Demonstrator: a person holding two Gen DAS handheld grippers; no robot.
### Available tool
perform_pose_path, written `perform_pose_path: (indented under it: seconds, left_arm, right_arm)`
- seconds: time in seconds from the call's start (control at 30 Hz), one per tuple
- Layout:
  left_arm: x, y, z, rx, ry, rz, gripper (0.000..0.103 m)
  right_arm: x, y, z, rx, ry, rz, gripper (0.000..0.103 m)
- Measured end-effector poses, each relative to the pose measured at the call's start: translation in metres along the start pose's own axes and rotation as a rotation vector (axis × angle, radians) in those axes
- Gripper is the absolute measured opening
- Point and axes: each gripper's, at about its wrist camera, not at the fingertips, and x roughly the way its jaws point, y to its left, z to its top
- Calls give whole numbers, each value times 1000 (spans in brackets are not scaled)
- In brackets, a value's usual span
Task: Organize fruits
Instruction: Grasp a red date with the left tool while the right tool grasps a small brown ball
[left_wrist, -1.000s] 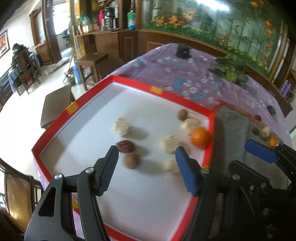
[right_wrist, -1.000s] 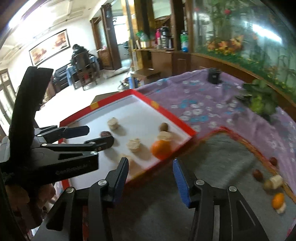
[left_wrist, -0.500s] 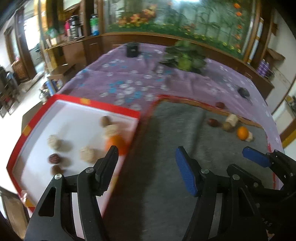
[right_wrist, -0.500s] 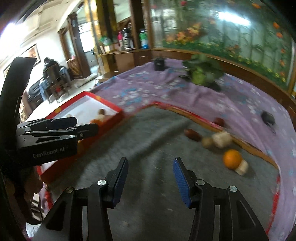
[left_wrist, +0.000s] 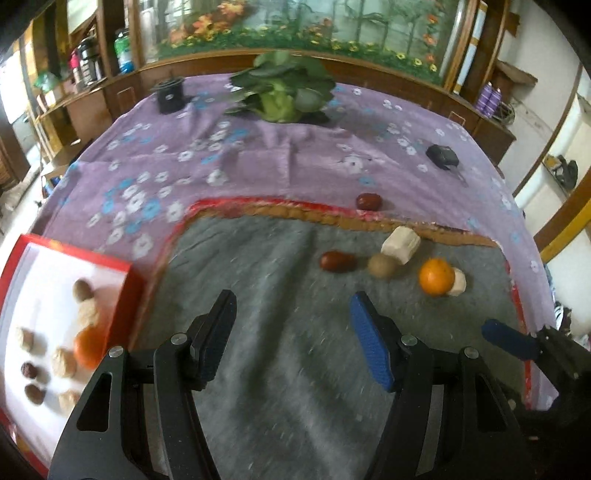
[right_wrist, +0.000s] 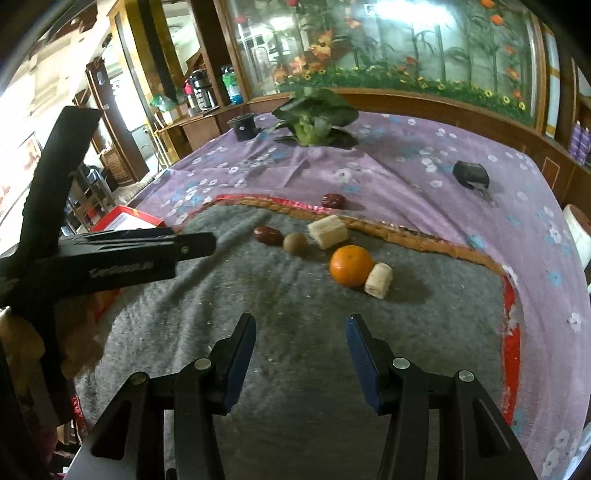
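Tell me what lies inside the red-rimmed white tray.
In the left wrist view, the tray holds an orange, a brown round fruit, darker ones near, and several pale chunks. Its near left part is cut off by the frame.

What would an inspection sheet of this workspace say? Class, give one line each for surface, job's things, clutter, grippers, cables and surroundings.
Surface: grey felt mat on a purple flowered cloth.
Job's things: orange, two pale chunks, a brown round fruit and a red date on the mat; another date beyond its edge; red-rimmed tray holds more.
Clutter: leafy plant, black cup, dark key fob.
Grippers: left gripper and right gripper, jaws open, empty.
Cables: nothing seen.
Surroundings: wooden shelves, flowered glass panel.
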Motion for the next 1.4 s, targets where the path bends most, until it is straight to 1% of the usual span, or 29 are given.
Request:
perform_pose_path:
  seconds: [0.07, 0.13, 0.4, 0.6, 0.8, 0.9, 0.93, 0.97, 1.0, 1.03, 1.07, 1.1, 1.23, 1.4]
  left_arm:
    - [8, -5, 3, 22, 4, 2, 64]
    - [19, -8, 7, 41, 22, 33, 64]
    - [39, -15, 14, 63, 38, 76, 64]
    - [50, -30, 16, 100, 49, 75, 64]
    - [56, -30, 19, 90, 56, 66, 64]
    - [56, -30, 17, 105, 43, 60, 54]
    - [55, -30, 16, 111, 36, 64, 48]
    - [54, -29, 16, 112, 30, 76, 37]
    - [53, -25, 17, 103, 29, 85, 32]
    - [53, -22, 17, 93, 30, 82, 29]
    - [51, -16, 18, 72, 35, 50, 29]
    - [49, -12, 17, 60, 35, 45, 29]
    - [37, -3, 11, 47, 21, 48, 29]
    - [17, 12, 1, 21, -7, 61, 29]
  right_arm:
    - [1, -6, 0, 9, 1, 5, 50]
    - [3, -10, 0, 16, 3, 13, 50]
    - [8, -22, 1, 30, 9, 33, 50]
    - [9, -25, 0, 33, 13, 40, 50]
    - [11, -28, -1, 35, 18, 47, 50]
    - [11, -29, -2, 42, 20, 52, 50]
    - [11, -28, -2, 41, 18, 52, 50]
    - [11, -28, -2, 40, 17, 54, 50]
    - [10, -28, -2, 39, 14, 56, 50]
    - [8, -26, -1, 37, 11, 58, 50]
    - [7, -24, -1, 32, 8, 61, 50]
    - [7, -23, 0, 30, 7, 63, 50]
    - [11, -12, 7, 5, 10, 85, 50]
    - [27, 9, 20, -50, 12, 113, 50]
